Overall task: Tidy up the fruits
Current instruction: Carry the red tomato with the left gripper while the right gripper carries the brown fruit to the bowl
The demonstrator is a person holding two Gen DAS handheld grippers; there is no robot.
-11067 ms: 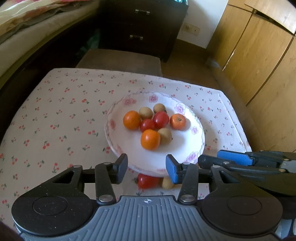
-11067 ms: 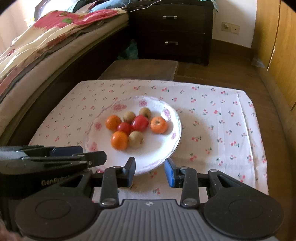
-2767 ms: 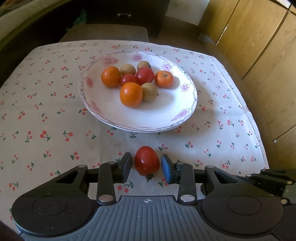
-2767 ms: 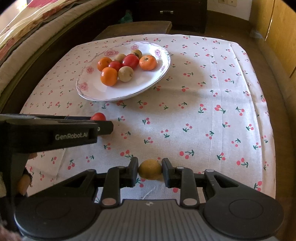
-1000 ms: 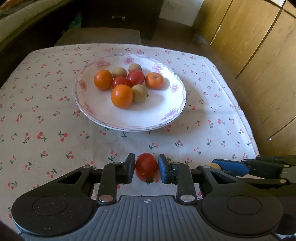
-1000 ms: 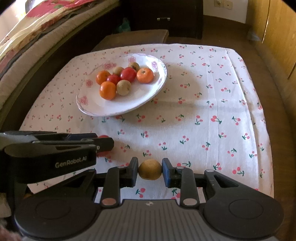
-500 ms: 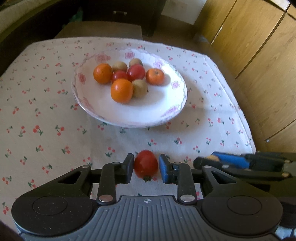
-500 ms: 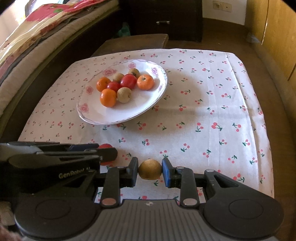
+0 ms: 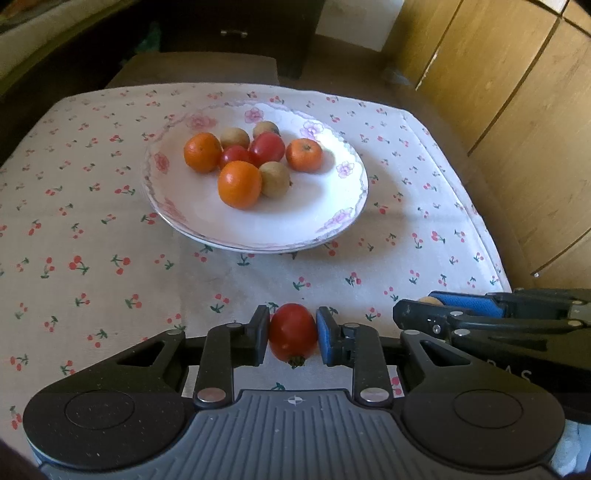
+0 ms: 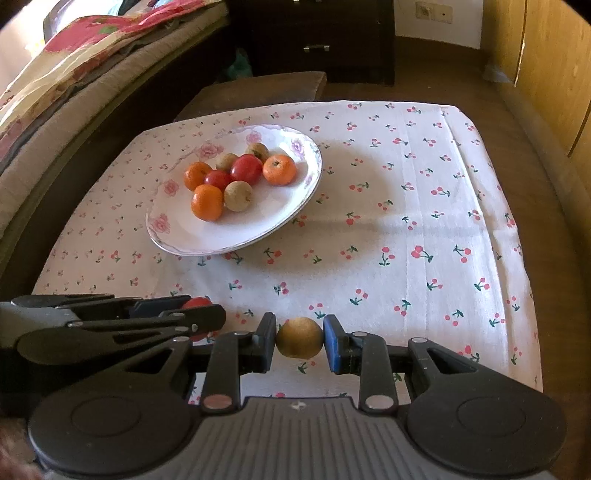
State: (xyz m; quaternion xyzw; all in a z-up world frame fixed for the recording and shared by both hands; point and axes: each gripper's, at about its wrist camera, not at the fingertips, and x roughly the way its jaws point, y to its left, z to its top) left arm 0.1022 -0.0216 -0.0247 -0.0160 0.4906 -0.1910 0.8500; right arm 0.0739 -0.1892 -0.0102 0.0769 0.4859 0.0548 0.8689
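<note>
A red tomato sits clamped between the fingers of my left gripper, stem end pointing down toward me, above the near part of the cherry-print tablecloth. My right gripper is closed on a small round brownish-yellow fruit, pads touching it on both sides; I cannot name the fruit more exactly from these views. Both loads are held short of the floral-rimmed white plate, well apart from its near edge. From the right wrist view my left gripper shows side-on at lower left with only a sliver of tomato visible; from the left wrist view my right gripper lies at lower right, just beside the left. On the plate: three oranges, one nearest me, one at far left, one at right; two red tomatoes touching each other at the cluster centre; three brownish round fruits, one touching the near orange. The near half of the plate is bare. Beyond the table: a brown stool, a dark drawer unit, a bed with a floral cover at left, wooden cupboard doors at right.
</note>
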